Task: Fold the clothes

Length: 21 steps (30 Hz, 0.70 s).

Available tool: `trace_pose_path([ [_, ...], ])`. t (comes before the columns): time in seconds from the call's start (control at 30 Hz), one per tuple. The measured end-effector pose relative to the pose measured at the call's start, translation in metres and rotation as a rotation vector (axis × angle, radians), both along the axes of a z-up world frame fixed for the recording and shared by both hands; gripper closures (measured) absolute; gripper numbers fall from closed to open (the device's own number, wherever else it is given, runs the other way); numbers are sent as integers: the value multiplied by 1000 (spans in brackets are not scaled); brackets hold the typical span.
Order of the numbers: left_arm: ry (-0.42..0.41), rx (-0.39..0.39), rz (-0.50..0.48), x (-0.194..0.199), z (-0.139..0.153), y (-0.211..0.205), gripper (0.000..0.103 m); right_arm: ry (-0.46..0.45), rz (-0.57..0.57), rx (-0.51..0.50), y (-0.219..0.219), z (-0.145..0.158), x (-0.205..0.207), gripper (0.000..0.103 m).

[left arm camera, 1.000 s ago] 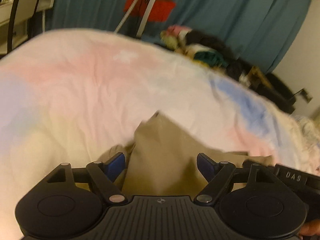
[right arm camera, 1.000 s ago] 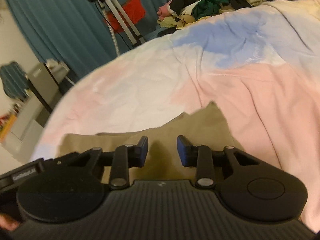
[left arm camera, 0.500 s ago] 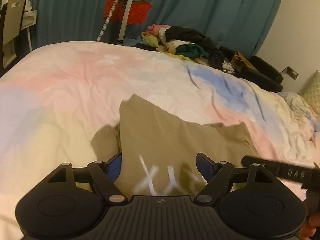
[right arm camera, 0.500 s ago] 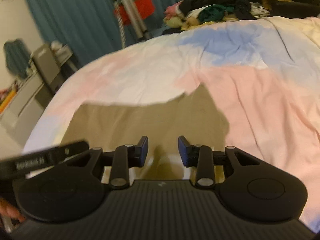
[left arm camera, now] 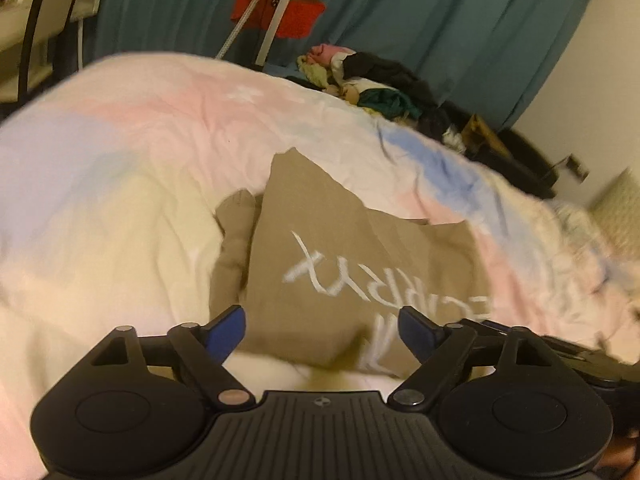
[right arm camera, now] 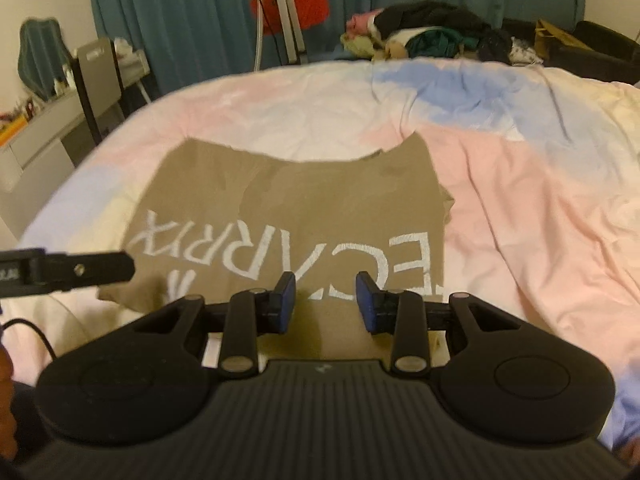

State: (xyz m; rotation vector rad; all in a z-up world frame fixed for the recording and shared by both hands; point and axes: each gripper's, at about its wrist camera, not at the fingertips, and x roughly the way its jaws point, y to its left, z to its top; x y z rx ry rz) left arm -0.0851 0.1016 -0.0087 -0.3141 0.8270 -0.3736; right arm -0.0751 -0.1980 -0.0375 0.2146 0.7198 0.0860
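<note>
From the left wrist view, our left tongs (left arm camera: 322,330) stand spread wide, pinching nothing. The khaki T-shirt (left arm camera: 344,264) lies on the bed (left arm camera: 120,184) just ahead of them, its near edge between the blue tips, white lettering facing up, one sleeve (left arm camera: 234,248) bunched ahead and to the left.

From the right wrist view, our right tongs (right arm camera: 325,302) are parted too, narrower, nothing between them. The shirt spreads ahead and to their left, its near edge running under the tips. A heap of clothes (right arm camera: 432,36) sits far ahead, past the bed's end.

We judge we're at the laying-out or folding stage; whether a fold is already in, we can't tell. Any next move calls for a pinch on an edge or corner.
</note>
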Motion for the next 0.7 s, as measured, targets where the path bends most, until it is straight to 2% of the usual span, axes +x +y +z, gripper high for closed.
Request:
trace_pose_path([
  [0.03, 17, -38, -6, -2, -1, 4, 12, 2, -4, 56, -3, 1, -4, 63],
  [0.1, 61, -104, -10, -2, -5, 7, 10, 5, -12, 169, -9, 2, -11, 40],
  [0.13, 98, -141, -7, 2, -10, 9, 9, 6, -16, 226, -12, 3, -15, 21],
  [0.17, 137, -173, 0, 7, -16, 9, 9, 8, -20, 282, -15, 3, -19, 15],
  [0.23, 222, -246, 33, 19, -31, 12, 9, 33, -26, 419, -22, -1, -23, 16],
  [0.33, 306, -352, 102, 29, -54, 17, 10, 145, -53, 692, -31, -30, -15, 17],
  [0.37, 315, -378, 133, 31, -59, 20, 11, 175, -86, 756, -35, -41, -12, 17],
  [0.43, 322, -426, 200, 35, -67, 27, 18, 233, -161, 873, -44, -64, -5, 16],
  [0.5, 317, -469, 256, 40, -73, 33, 24, 243, -263, 964, -57, -81, -1, 18],
  [0.57, 319, -504, 295, 44, -79, 37, 34, 232, -348, 999, -67, -91, 0, 21],
  [0.63, 331, -532, 330, 47, -85, 42, 51, 216, -386, 981, -70, -92, 3, 27],
  [0.7, 340, -535, 340, 49, -89, 43, 55, 206, -417, 954, -69, -91, 3, 36],
])
